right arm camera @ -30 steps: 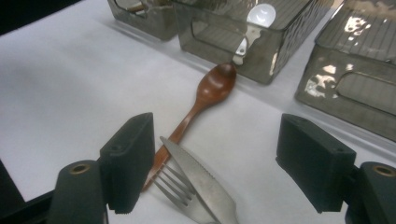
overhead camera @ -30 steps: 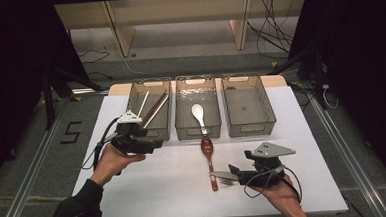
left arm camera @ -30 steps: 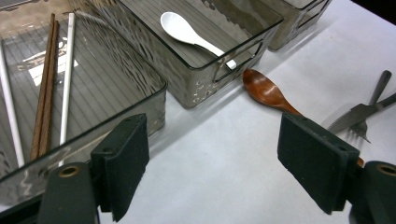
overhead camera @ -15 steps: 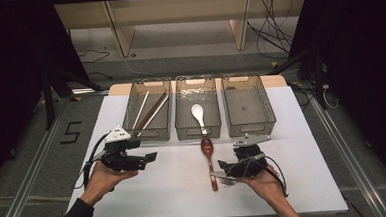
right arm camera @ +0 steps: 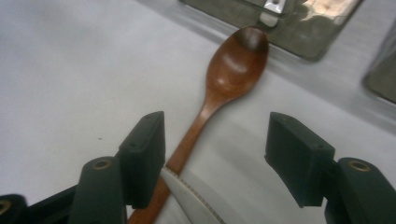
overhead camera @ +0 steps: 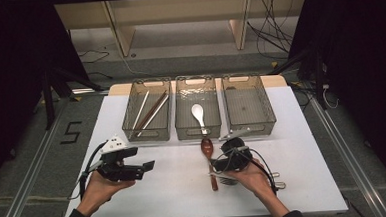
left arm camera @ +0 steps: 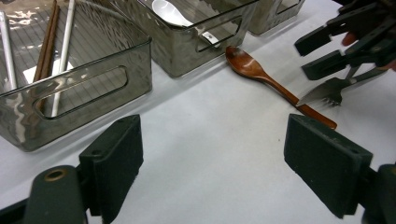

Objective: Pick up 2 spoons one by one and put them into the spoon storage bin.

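Brown wood marks the spoon (overhead camera: 209, 157) that lies on the white tabletop (overhead camera: 175, 189) in the high view, its bowl just before the middle bin (overhead camera: 197, 108), with the right tool (overhead camera: 223, 163) poised over its handle and the left tool (overhead camera: 145, 167) well apart to the left. In the left gripper view the left tool (left arm camera: 210, 154) stands spread wide with nothing between its jaws, the wooden spoon (left arm camera: 275, 84) and a fork (left arm camera: 327, 93) lying farther off beneath the other tool. In the right gripper view the right tool (right arm camera: 215, 154), whose jaws have just been closing, remains spread astride the spoon's handle (right arm camera: 187, 144), the pads not pressing it.
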